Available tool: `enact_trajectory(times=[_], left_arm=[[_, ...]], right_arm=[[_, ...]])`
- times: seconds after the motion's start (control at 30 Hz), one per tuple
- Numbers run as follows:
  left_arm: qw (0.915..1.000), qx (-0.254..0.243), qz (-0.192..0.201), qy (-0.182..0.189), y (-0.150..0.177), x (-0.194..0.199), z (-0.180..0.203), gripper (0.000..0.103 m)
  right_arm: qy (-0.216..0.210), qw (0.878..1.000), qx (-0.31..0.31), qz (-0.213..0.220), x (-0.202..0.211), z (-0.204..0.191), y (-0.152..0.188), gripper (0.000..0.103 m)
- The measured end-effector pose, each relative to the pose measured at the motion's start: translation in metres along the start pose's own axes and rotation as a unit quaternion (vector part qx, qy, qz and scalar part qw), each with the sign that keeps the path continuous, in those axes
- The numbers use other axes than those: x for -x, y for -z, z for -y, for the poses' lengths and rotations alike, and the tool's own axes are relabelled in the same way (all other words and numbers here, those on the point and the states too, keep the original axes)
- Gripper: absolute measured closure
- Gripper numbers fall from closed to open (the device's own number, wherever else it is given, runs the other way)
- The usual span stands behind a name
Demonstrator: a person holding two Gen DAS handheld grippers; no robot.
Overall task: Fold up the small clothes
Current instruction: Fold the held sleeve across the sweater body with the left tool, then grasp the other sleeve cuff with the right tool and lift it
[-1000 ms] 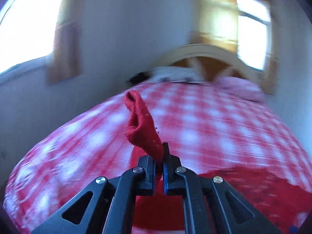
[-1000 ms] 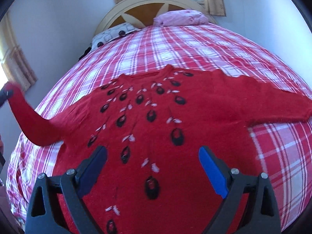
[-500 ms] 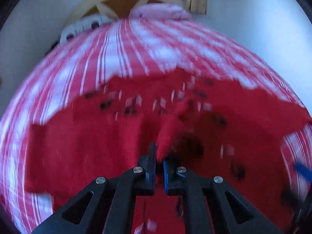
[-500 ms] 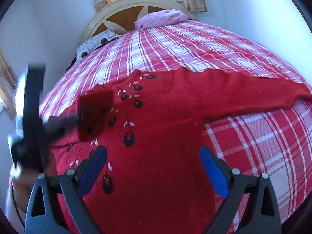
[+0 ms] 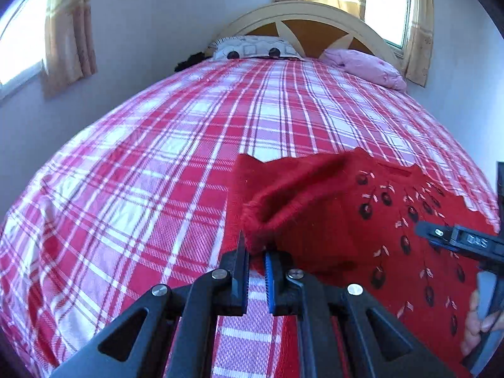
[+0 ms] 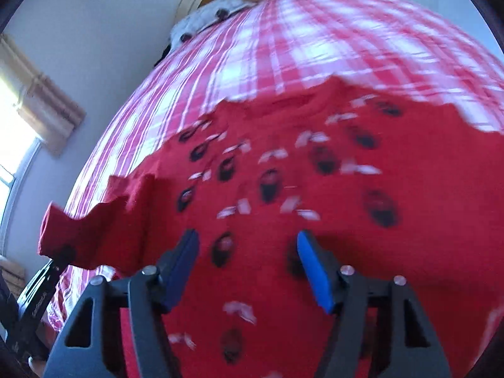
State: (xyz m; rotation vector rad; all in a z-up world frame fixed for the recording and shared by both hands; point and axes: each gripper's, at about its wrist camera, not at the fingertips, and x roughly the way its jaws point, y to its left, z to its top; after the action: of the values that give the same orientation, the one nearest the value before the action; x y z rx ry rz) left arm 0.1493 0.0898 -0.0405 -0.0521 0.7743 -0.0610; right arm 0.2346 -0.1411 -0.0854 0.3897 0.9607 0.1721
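Observation:
A red knit sweater [image 6: 315, 189] with black and white motifs lies flat on the plaid bedspread [image 5: 157, 173]. My left gripper [image 5: 255, 253] is shut on the cuff of the sweater's sleeve [image 5: 283, 201] and holds it over the sweater's left edge. The sleeve also shows in the right wrist view [image 6: 82, 233], lifted at the left. My right gripper [image 6: 247, 252] is open and empty, hovering over the sweater's lower body. It also shows at the right edge of the left wrist view [image 5: 460, 242].
A patterned pillow [image 5: 255, 48] and a pink pillow [image 5: 368, 66] lie at the wooden headboard [image 5: 308, 22]. Walls and curtained windows [image 5: 386, 3] surround the bed. The bed's left side drops off near the wall.
My left gripper has swung back left with the sleeve cuff, from over the sweater's chest to its left edge. My right gripper has moved closer over the sweater's body.

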Motion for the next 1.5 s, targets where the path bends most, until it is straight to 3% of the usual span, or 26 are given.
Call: enact_trajectory(times=[0.1,0.17,0.23,0.3,0.43,0.57,0.63,0.73,0.8,0.93,1.03,1.07,1.1,1.2,1.33,1.43,1.5], left_arm=[[0.9992,-0.012,0.006,0.036,0.011,0.005,0.013,0.095],[0.9962,-0.026,0.002,0.083,0.012,-0.001,0.023,0.095],[0.9879,-0.036,-0.002,0.151,0.017,0.002,0.034,0.095],[0.9806,-0.048,-0.012,0.190,0.020,0.006,0.042,0.095],[0.9694,-0.085,-0.007,0.230,0.023,0.019,0.042,0.095],[0.9628,-0.091,-0.005,0.254,0.033,0.033,0.024,0.094],[0.9651,-0.092,-0.017,0.245,0.039,0.030,0.015,0.081],[0.9793,-0.084,-0.009,0.184,0.045,0.030,-0.003,0.064],[0.9840,-0.061,-0.004,0.168,0.045,0.030,-0.015,0.057],[0.9881,-0.006,0.001,0.154,0.039,0.026,-0.036,0.056],[0.9904,0.025,0.000,0.136,0.035,0.022,-0.046,0.056],[0.9908,0.029,-0.001,0.132,0.034,0.020,-0.049,0.056],[0.9913,0.032,-0.003,0.128,0.031,0.018,-0.051,0.056],[0.9928,0.034,-0.001,0.115,0.025,0.018,-0.053,0.056],[0.9959,0.025,0.012,0.086,0.014,0.016,-0.048,0.056],[0.9974,0.006,0.022,0.068,0.005,0.012,-0.036,0.056],[0.9976,-0.004,0.027,0.063,0.001,0.009,-0.026,0.056]], right_arm=[[-0.034,0.999,-0.011,0.000,-0.002,-0.012,0.002,0.031],[-0.052,0.999,-0.013,-0.006,-0.001,-0.017,0.006,0.027],[-0.051,0.999,-0.017,-0.003,0.006,-0.017,0.010,0.025],[-0.053,0.998,-0.021,0.002,0.014,-0.014,0.017,0.019],[-0.038,0.999,-0.027,0.020,0.033,-0.006,0.021,0.015],[-0.063,0.998,-0.018,0.021,0.037,-0.012,0.022,0.015],[-0.076,0.997,-0.015,0.017,0.034,-0.016,0.025,0.015],[-0.080,0.997,-0.021,-0.003,0.018,-0.020,0.029,0.015],[-0.070,0.997,-0.021,-0.009,0.008,-0.023,0.031,0.015],[-0.029,1.000,-0.006,-0.010,-0.009,-0.035,0.039,0.020],[0.033,0.997,0.065,0.000,-0.018,-0.061,0.041,0.046],[0.026,0.996,0.085,-0.001,-0.019,-0.067,0.042,0.069],[0.008,0.996,0.092,-0.009,-0.019,-0.070,0.041,0.085],[0.016,0.992,0.129,-0.002,-0.011,-0.078,0.029,0.091],[0.027,0.988,0.139,0.059,0.028,-0.068,-0.002,0.091],[0.063,0.983,0.135,0.108,0.060,-0.044,-0.026,0.091],[0.088,0.981,0.132,0.113,0.064,-0.027,-0.032,0.091]])
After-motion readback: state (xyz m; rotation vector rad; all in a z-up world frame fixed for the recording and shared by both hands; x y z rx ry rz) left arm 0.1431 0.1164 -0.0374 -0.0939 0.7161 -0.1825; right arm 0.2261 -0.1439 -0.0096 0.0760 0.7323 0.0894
